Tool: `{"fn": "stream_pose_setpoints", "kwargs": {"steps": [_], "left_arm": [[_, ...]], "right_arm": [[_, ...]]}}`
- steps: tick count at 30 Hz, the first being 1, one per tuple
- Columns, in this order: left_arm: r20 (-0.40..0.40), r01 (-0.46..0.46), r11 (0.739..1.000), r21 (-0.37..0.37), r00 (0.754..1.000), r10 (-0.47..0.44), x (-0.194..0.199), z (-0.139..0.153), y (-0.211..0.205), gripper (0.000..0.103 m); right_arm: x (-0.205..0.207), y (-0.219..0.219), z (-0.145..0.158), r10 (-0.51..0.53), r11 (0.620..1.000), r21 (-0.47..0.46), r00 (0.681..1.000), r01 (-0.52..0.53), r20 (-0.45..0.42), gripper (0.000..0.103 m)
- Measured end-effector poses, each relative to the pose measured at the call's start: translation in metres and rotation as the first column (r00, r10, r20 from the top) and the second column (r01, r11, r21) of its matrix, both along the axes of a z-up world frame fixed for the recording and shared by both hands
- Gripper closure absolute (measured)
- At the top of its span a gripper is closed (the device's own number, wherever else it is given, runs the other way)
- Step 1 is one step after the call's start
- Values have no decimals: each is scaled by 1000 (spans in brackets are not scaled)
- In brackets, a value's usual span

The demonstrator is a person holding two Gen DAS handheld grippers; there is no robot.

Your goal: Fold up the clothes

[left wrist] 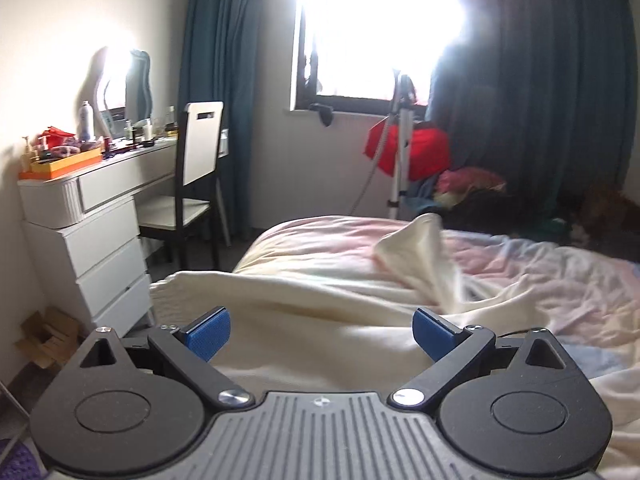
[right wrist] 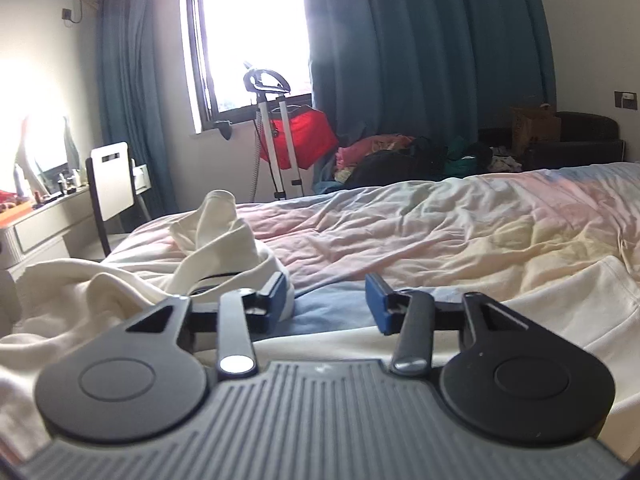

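A cream-white garment [left wrist: 320, 300] lies crumpled on the bed, one part bunched up into a peak [left wrist: 424, 248]. My left gripper [left wrist: 322, 334] is open and empty, its blue pads just above the cloth near the bed's left edge. In the right wrist view the same garment [right wrist: 100, 300] spreads left and under the gripper, with the raised peak [right wrist: 218, 232] ahead. My right gripper [right wrist: 330, 302] is open and empty, low over the cloth, its left pad close to a fold.
The bed [right wrist: 440, 232] has a rumpled pastel duvet. A white dresser [left wrist: 88, 216] with clutter and a chair [left wrist: 192, 176] stand left. A garment steamer stand [right wrist: 276, 136], a red bag [left wrist: 416, 152] and a clothes pile [right wrist: 400, 156] are by the window.
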State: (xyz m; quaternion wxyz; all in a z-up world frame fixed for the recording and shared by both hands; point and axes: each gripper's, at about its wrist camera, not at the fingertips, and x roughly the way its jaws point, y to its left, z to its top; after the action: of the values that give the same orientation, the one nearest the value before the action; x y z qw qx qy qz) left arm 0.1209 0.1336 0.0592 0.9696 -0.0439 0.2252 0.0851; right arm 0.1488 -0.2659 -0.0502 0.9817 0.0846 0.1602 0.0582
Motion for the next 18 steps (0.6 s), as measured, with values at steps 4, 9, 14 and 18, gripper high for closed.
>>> {"fn": "stream_pose_setpoints", "kwargs": {"steps": [4, 9, 14, 18], "left_arm": [[64, 68, 997, -31, 996, -66, -6, 4, -75, 2], [70, 147, 987, -71, 987, -142, 15, -22, -119, 2], [58, 178, 979, -103, 983, -173, 32, -56, -110, 2], [63, 161, 980, -115, 986, -155, 51, -78, -92, 3]], "right_arm": [[-12, -16, 5, 32, 992, 122, 999, -32, 1, 88], [-12, -35, 2, 64, 976, 213, 996, -50, -60, 89], [36, -39, 5, 128, 954, 286, 985, -89, -120, 82], [105, -15, 9, 179, 959, 246, 974, -141, -140, 40]]}}
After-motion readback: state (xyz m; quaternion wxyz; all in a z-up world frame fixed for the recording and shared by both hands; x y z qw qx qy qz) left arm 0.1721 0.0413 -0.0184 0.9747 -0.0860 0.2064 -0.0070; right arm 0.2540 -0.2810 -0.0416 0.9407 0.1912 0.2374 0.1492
